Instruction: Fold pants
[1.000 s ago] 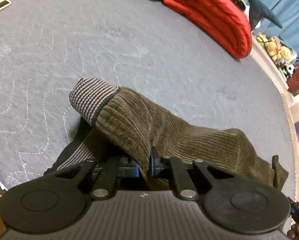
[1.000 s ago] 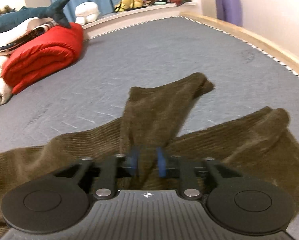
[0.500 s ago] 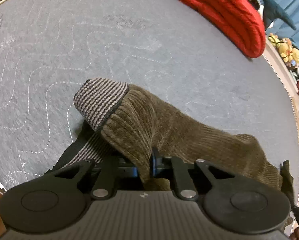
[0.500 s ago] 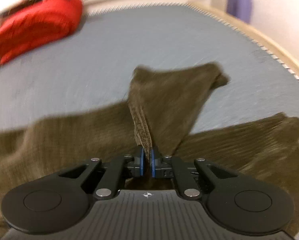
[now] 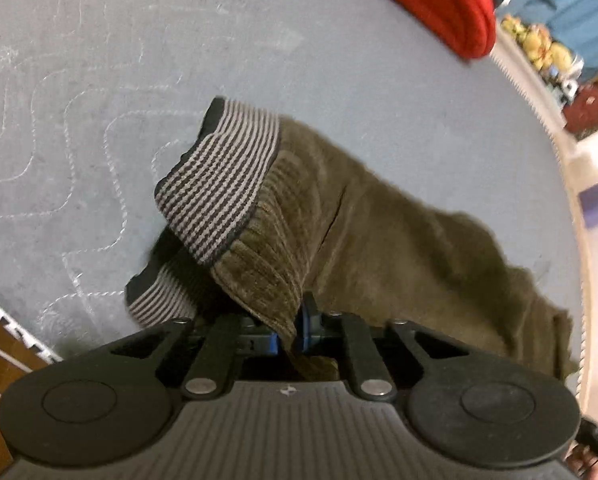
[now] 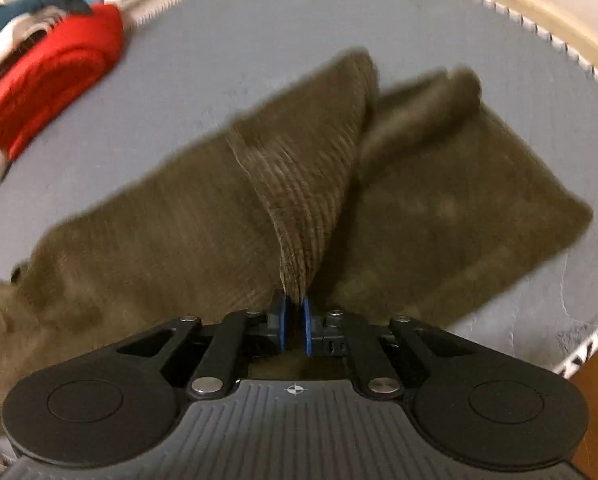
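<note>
Olive corduroy pants (image 6: 203, 232) sprawled on grey quilted bed (image 5: 227, 60). Left gripper (image 5: 290, 332) pinching fabric just below striped waistband (image 5: 219, 192), jaws just easing apart slightly. Right gripper (image 6: 293, 322) clamped on leg fold, having just closed. Red blanket (image 6: 55, 76) at 10 o'clock.

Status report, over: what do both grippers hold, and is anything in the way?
Left gripper shut on pants near striped waistband. Right gripper shut on leg fold. Red blanket lies clear.
</note>
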A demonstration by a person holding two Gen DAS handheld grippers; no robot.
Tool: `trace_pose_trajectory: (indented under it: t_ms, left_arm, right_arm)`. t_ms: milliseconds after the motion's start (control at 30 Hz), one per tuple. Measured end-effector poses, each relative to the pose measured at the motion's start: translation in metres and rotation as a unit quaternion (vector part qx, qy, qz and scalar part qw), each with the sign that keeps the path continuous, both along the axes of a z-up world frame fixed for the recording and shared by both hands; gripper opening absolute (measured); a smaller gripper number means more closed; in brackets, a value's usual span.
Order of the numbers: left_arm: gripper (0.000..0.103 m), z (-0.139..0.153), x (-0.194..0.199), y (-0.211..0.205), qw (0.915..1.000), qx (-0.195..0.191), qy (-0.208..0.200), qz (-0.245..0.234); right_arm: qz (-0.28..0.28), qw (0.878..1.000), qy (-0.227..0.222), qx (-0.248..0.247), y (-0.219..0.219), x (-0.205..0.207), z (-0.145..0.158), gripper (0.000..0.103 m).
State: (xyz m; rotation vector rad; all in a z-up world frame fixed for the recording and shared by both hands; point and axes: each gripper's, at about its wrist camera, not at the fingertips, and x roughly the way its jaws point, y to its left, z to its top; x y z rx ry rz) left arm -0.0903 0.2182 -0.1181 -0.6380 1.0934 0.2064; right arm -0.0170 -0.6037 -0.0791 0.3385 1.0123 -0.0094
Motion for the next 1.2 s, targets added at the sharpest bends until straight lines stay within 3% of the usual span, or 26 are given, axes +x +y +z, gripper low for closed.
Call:
trace_pose_trajectory:
  t_ms: [67,200,267,367,567,700,733,767,833,933,1033,1100,1200]
  left_arm:
    - [0.036,0.001,-0.001,0.007,0.9997,0.01,0.005,0.02]
    - [0.06,0.013,-0.003,0.022,0.9953,0.048,-0.013,0.084]
    - [0.061,0.018,-0.002,0.026,0.9907,0.073,-0.02,0.113]
    - [0.061,0.019,0.002,0.028,0.9867,0.077,-0.02,0.142]
    - [0.062,0.016,0.008,0.028,0.985,0.08,-0.016,0.152]
    - [0.064,0.015,0.01,0.029,0.9834,0.078,-0.016,0.163]
    - [0.067,0.015,0.011,0.029,0.9829,0.074,-0.016,0.168]
    - [0.069,0.016,0.012,0.029,0.9824,0.07,-0.019,0.172]
    - [0.07,0.018,0.014,0.027,0.9813,0.073,-0.022,0.177]
    - [0.071,0.022,0.017,0.022,0.979,0.079,-0.029,0.185]
    - [0.071,0.028,0.02,0.017,0.9754,0.087,-0.039,0.199]
    - [0.071,0.032,0.021,0.015,0.9726,0.093,-0.047,0.208]
    - [0.072,0.038,0.023,0.013,0.9681,0.107,-0.057,0.219]
  right_arm:
    - [-0.026,0.999,-0.023,-0.028,-0.012,-0.005,0.006,0.02]
    - [-0.058,0.993,-0.106,-0.01,-0.028,-0.003,0.033,0.037]
    - [-0.041,0.989,-0.136,-0.034,-0.016,0.008,0.041,0.047]
    - [0.004,0.984,-0.157,-0.081,0.013,0.028,0.04,0.056]
    - [0.073,0.972,-0.131,-0.183,0.062,0.077,0.017,0.057]
    - [0.086,0.96,-0.109,-0.242,0.073,0.1,-0.009,0.054]
    - [0.087,0.961,-0.105,-0.242,0.074,0.106,-0.013,0.045]
    - [0.087,0.962,-0.105,-0.238,0.07,0.109,-0.015,0.027]
    - [0.079,0.963,-0.114,-0.229,0.063,0.109,-0.012,0.01]
    - [0.023,0.964,-0.165,-0.209,0.041,0.093,0.013,0.007]
    - [-0.089,0.962,-0.203,-0.161,-0.006,0.06,0.043,0.006]
    - [-0.171,0.962,-0.183,-0.105,-0.041,0.033,0.048,0.006]
    - [-0.273,0.955,-0.114,-0.022,-0.079,-0.006,0.032,0.006]
